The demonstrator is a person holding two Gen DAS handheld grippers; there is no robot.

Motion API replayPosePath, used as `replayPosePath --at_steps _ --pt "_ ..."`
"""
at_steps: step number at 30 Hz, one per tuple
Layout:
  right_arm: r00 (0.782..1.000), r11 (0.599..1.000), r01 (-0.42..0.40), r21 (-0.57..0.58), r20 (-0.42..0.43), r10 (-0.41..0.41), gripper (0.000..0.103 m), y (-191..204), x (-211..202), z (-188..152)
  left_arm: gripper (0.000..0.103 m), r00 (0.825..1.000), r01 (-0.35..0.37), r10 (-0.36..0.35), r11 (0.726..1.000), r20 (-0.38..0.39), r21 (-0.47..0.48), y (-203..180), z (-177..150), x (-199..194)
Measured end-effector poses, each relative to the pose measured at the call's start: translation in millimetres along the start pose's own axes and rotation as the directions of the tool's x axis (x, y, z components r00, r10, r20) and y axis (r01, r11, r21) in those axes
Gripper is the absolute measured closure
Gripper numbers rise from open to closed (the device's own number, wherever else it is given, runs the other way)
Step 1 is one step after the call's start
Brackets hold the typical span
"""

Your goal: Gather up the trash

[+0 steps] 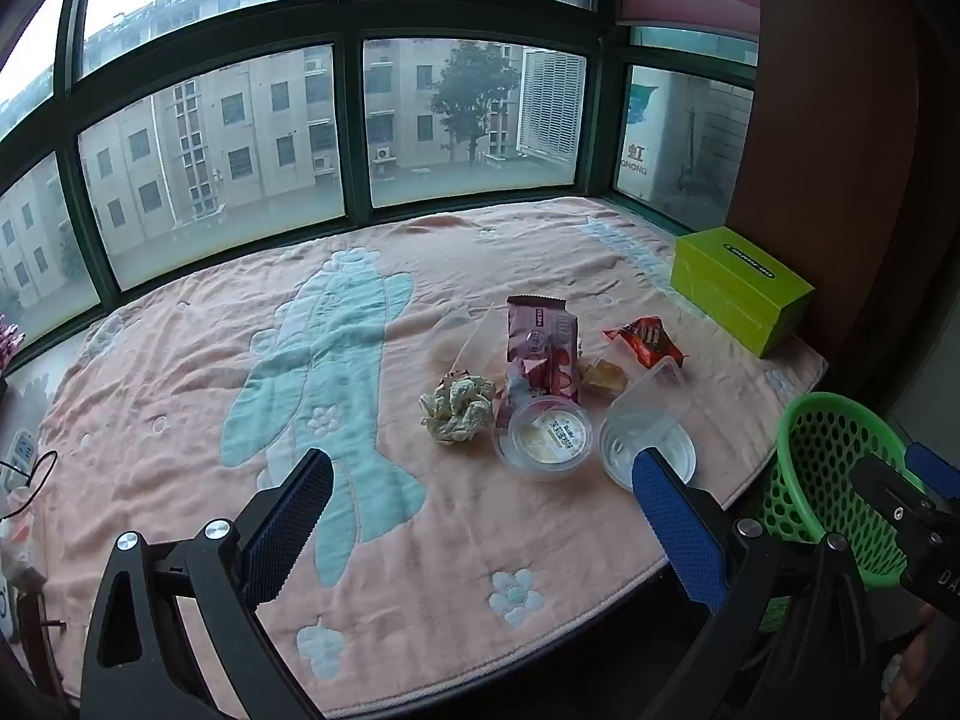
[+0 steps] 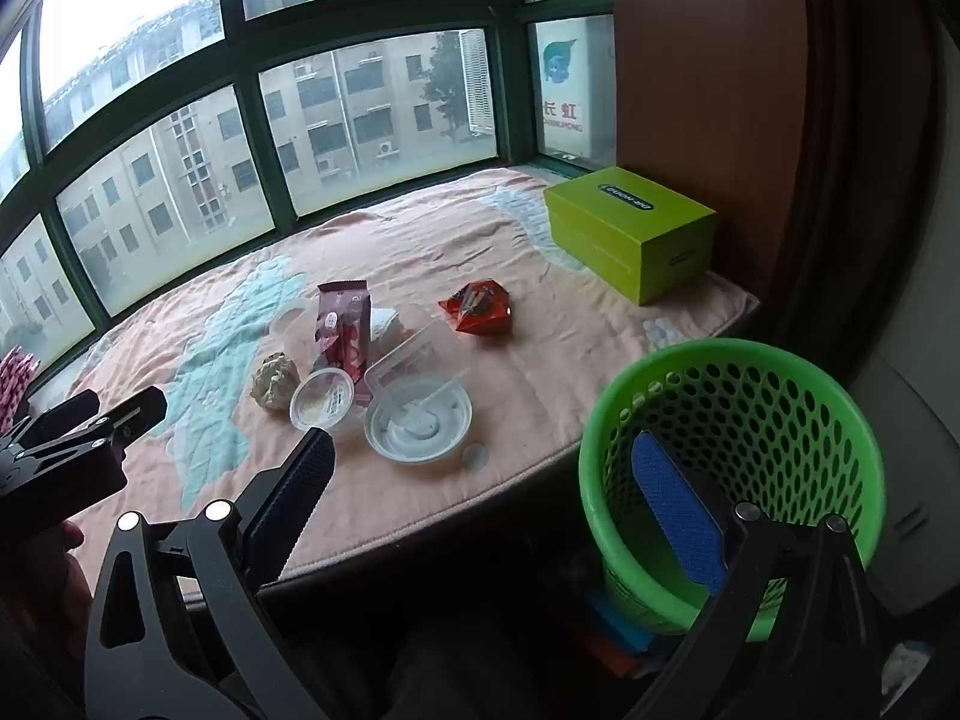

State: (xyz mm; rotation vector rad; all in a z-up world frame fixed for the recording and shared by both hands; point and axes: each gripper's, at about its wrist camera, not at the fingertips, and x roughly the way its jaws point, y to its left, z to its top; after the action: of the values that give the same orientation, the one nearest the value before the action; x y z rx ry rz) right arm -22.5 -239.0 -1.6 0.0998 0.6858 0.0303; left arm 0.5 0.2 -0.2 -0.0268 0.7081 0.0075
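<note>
Trash sits clustered on the pink blanket [image 1: 180, 372] near its edge, close to the green mesh bin [image 2: 732, 456] standing just beside and below it, presumably for short transfers. Left gripper [image 1: 480, 516] and right gripper [image 2: 480, 480] both hover with jaws spread, holding nothing. Bin interior: nothing visible. Round clear lid [image 2: 418, 420] holds a plastic spoon; pudding cup [image 1: 549, 435] sealed; crumpled paper [image 1: 459, 408] and wrappers alongside.

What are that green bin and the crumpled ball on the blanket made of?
Green bin: looks like glossy moulded plastic, its walls pierced with rows of holes. Crumpled ball: seems to be matte, pale paper, judging by its sharp creases.
</note>
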Motion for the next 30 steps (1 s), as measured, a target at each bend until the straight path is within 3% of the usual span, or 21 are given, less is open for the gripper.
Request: replayPosePath --at_steps 30 --pt "1.000 1.000 0.010 0.008 -0.002 -0.010 0.005 -3.6 0.2 0.0 0.006 1.000 0.005 -0.005 1.000 0.008 -0.011 -0.3 3.0 -1.3"
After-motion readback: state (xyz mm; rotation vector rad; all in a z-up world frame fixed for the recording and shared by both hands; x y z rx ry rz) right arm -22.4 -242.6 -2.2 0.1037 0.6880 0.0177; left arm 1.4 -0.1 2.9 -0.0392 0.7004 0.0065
